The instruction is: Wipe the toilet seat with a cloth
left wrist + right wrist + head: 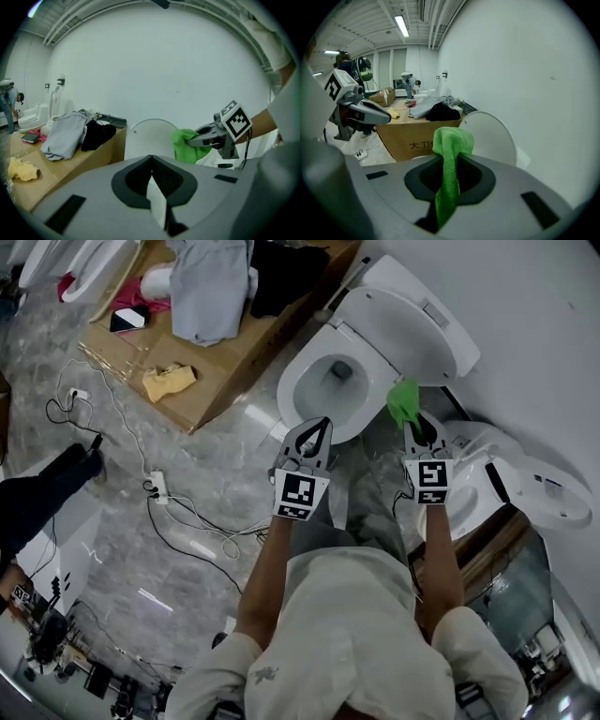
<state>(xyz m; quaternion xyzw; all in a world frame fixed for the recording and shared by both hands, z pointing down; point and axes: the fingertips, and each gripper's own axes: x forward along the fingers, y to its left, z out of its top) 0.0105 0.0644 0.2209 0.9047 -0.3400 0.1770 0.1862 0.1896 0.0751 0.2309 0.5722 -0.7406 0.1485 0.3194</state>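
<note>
A white toilet stands against the wall with its lid (412, 324) raised and its seat (298, 390) down around the open bowl. My right gripper (413, 423) hovers over the seat's near right rim, shut on a green cloth (404, 401). In the right gripper view the cloth (452, 140) bunches up between the jaws, with the lid (490, 136) behind. My left gripper (319, 427) hangs over the seat's front edge, shut and holding nothing. The left gripper view shows its jaws (151, 161) meeting, and beyond them the right gripper (199, 138) with the cloth (185, 145).
A cardboard box (225, 362) left of the toilet carries a grey garment (211, 287), dark clothes and a yellow rag (169, 381). Cables and a power strip (157, 486) lie on the marble floor. Another white toilet (525, 484) stands close on the right.
</note>
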